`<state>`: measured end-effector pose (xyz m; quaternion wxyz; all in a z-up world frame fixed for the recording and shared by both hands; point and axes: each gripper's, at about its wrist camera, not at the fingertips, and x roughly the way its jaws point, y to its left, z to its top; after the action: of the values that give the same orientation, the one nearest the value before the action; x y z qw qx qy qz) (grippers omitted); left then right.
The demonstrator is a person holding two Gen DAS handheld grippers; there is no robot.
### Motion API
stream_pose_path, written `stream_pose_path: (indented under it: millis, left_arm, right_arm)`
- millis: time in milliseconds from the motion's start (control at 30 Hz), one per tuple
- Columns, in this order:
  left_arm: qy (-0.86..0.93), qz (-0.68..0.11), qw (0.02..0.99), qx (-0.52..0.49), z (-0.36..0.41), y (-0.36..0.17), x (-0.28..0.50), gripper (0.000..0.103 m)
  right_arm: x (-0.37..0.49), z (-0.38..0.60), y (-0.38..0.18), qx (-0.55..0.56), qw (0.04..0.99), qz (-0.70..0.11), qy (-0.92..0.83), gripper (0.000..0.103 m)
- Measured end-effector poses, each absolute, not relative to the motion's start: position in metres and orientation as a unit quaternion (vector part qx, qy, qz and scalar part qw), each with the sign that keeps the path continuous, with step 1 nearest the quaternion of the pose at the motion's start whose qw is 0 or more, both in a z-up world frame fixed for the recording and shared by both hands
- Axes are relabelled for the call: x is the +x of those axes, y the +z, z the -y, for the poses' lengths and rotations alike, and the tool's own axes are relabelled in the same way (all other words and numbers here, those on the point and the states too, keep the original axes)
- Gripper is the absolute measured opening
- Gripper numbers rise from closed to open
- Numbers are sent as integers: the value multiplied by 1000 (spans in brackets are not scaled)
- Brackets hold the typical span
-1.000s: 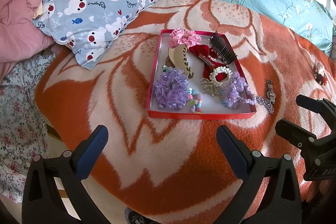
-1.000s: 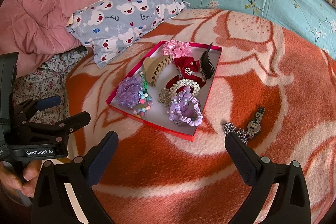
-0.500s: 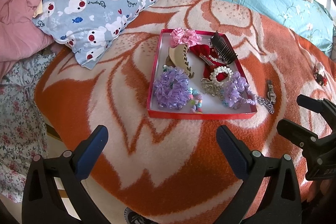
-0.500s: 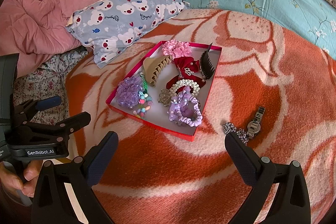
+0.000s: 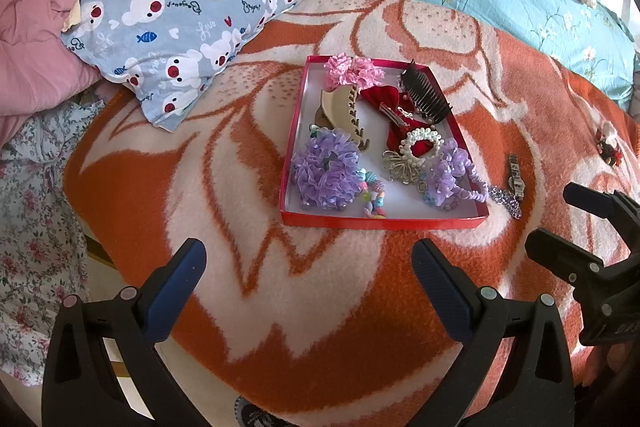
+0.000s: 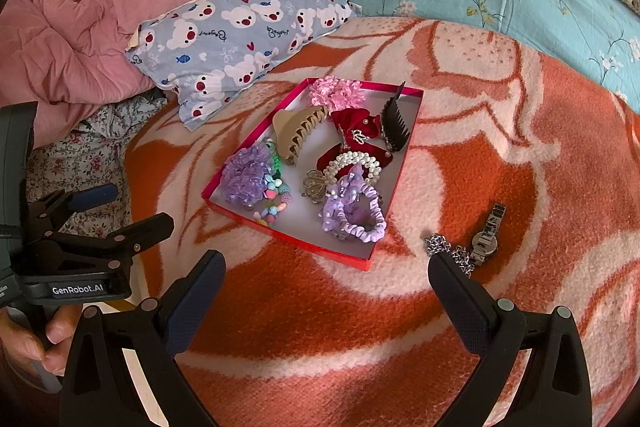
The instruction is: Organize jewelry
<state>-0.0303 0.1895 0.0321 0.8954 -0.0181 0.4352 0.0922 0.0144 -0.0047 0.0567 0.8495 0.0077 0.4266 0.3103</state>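
Left gripper (image 5: pixel 308 263): fingers spread wide, holding nothing, hovering above the orange-and-white blanket (image 5: pixel 240 307) short of the tray.
Right gripper (image 6: pixel 326 277): fingers also spread wide and empty, above the blanket; in the left wrist view it shows at the far right edge.
Red tray (image 5: pixel 384 221): straight ahead of the left gripper, between the lines of its two fingers and a little beyond the tips; for the right gripper it lies ahead and slightly left.
Tray contents, near edge: a purple ruffled scrunchie (image 5: pixel 326 174) on the left, coloured beads (image 5: pixel 374 197) beside it, a second purple scrunchie (image 6: pixel 354 213) on the right.
Tray contents, middle: a beige claw clip (image 5: pixel 344 113), a pearl hair tie (image 6: pixel 358 163) lying on a red velvet bow (image 5: pixel 390 105), a metal filigree clip (image 5: pixel 400 163) touching the pearls.
Tray contents, far edge: a pink scrunchie (image 5: pixel 354 71) and a black comb clip (image 5: pixel 426 95) leaning on the far right corner.
Watch (image 6: pixel 488 235): outside the tray, on the blanket just beyond the right gripper's right fingertip.
Chain (image 6: pixel 444 247): touching the watch, just beside the tray's near right corner.
Small red and dark trinket (image 5: pixel 608 147): on the blanket well right of the tray, too small to make out.
Bear-print pillow (image 5: pixel 180 23): beyond the tray to the left.
Hand (image 6: pixel 32 339): wrapped around the left gripper's handle.
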Motion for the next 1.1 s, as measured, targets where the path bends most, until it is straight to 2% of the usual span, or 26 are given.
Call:
stream_pose_path:
  millis: [1100]
  left_arm:
    - [91,-443,892,-17,-189,22,-17,103]
  right_arm:
    - [26,7,47,16,846,-434,308,102]
